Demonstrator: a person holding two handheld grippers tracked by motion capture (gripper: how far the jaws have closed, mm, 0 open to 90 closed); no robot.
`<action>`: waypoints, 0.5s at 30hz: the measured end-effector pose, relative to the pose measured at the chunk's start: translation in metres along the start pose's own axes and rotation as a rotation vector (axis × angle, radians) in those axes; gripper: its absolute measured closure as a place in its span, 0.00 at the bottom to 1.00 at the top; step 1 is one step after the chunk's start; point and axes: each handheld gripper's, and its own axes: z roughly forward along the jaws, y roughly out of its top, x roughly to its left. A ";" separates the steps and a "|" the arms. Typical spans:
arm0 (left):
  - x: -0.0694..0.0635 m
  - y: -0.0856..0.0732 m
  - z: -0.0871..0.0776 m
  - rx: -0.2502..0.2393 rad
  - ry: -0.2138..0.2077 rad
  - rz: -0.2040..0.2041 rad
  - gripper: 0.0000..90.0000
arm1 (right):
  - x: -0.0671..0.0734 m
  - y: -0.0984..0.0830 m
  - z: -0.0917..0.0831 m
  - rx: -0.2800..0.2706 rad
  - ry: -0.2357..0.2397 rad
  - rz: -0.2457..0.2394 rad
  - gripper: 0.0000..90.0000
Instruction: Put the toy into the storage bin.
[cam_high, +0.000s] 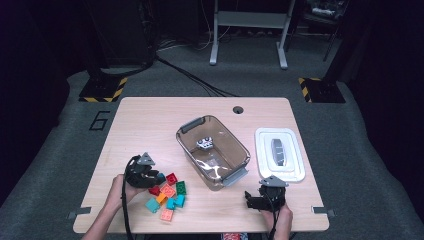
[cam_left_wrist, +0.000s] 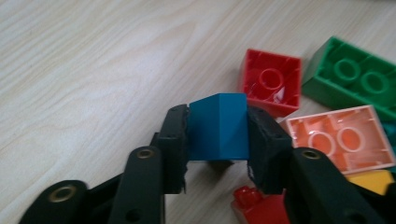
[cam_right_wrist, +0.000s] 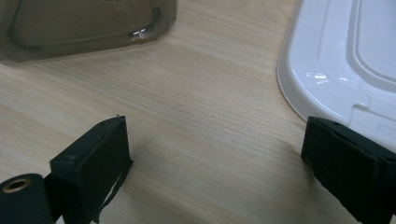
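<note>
My left gripper (cam_left_wrist: 218, 144) is shut on a blue brick (cam_left_wrist: 218, 126), with a pad pressed against each of its sides, low over the wooden table (cam_left_wrist: 93, 70). In the high view this gripper (cam_high: 150, 176) is at the left edge of a pile of bricks, and the blue brick (cam_high: 161, 176) peeks out at its tip. Beside it lie a red brick (cam_left_wrist: 271, 81), a green brick (cam_left_wrist: 355, 77) and an orange brick (cam_left_wrist: 341, 137). My right gripper (cam_right_wrist: 215, 163) stands open above bare table, nothing between its fingers; from above it (cam_high: 256, 200) is near the front right edge.
A clear brown bin (cam_high: 235, 137) with a small white object inside stands mid-table, its corner (cam_right_wrist: 84, 23) just beyond the right gripper. A white lid (cam_high: 280, 155) lies to the bin's right (cam_right_wrist: 345, 60). Several loose bricks (cam_high: 167, 197) cluster at the front left.
</note>
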 end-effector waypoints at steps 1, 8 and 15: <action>0.000 0.001 0.003 0.017 0.012 -0.005 0.59 | 0.000 0.000 0.000 0.000 0.000 0.000 0.08; 0.002 0.002 0.011 0.019 0.008 -0.009 0.62 | 0.000 0.000 0.000 -0.001 -0.002 0.000 0.08; 0.005 0.000 0.008 0.008 0.000 -0.015 0.63 | 0.000 0.000 0.000 -0.003 -0.005 0.002 0.08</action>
